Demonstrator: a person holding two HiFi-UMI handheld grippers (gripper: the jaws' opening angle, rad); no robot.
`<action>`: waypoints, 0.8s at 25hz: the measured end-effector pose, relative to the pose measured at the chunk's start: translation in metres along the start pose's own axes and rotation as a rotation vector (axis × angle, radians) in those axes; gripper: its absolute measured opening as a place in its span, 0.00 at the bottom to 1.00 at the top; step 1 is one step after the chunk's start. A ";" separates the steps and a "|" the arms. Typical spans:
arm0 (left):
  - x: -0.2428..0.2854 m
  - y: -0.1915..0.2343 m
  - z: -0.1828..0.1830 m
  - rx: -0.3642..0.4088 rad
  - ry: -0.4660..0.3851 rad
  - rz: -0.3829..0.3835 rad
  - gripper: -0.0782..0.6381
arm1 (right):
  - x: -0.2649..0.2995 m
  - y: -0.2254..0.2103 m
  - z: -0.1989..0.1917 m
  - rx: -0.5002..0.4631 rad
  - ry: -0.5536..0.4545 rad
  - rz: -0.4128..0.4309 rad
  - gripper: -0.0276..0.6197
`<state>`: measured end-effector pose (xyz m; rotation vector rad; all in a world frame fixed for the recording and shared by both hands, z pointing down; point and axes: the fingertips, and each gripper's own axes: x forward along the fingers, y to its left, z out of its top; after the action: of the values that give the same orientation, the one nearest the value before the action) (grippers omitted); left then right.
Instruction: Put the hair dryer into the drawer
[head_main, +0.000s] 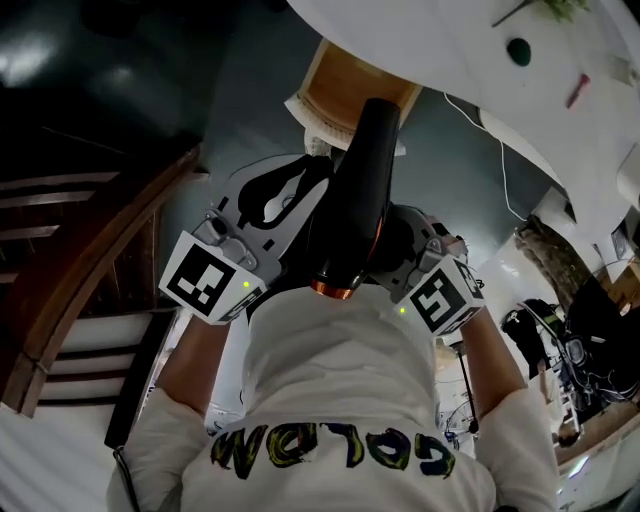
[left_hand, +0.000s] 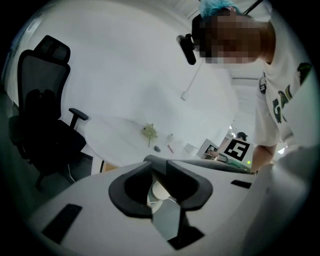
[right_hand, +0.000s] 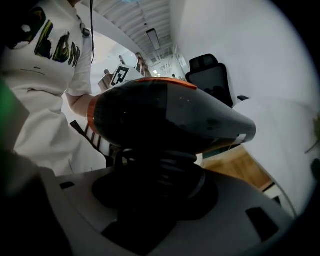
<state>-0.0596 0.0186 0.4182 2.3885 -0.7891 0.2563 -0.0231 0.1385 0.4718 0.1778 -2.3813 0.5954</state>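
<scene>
Head view: dim overall. Dark glossy floor carries soft glare patches far left; the white round tabletop far right is nearly blown out. Left gripper view: bright, even light off the plain white wall, my near jaws soft and out of focus, heavy fisheye bend, black corners. Right gripper view: glossy black hair dryer with orange ring shows faint sheen on top; my jaws beneath it are lost in shadow.

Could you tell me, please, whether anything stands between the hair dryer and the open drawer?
Nothing visible does: the dryer, held in the right tongs, has its nozzle right at the open front of the drawer.
</scene>
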 end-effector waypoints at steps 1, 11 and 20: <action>0.002 0.003 -0.006 -0.010 0.007 0.000 0.25 | 0.005 -0.001 -0.006 0.003 0.022 0.022 0.42; 0.025 0.039 -0.056 -0.066 0.079 0.009 0.23 | 0.040 -0.030 -0.046 0.096 0.136 0.183 0.42; 0.048 0.061 -0.074 -0.079 0.153 0.002 0.22 | 0.061 -0.065 -0.070 0.172 0.216 0.221 0.42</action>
<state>-0.0566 0.0006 0.5239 2.2643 -0.7167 0.3966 -0.0113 0.1145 0.5817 -0.0743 -2.1550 0.8789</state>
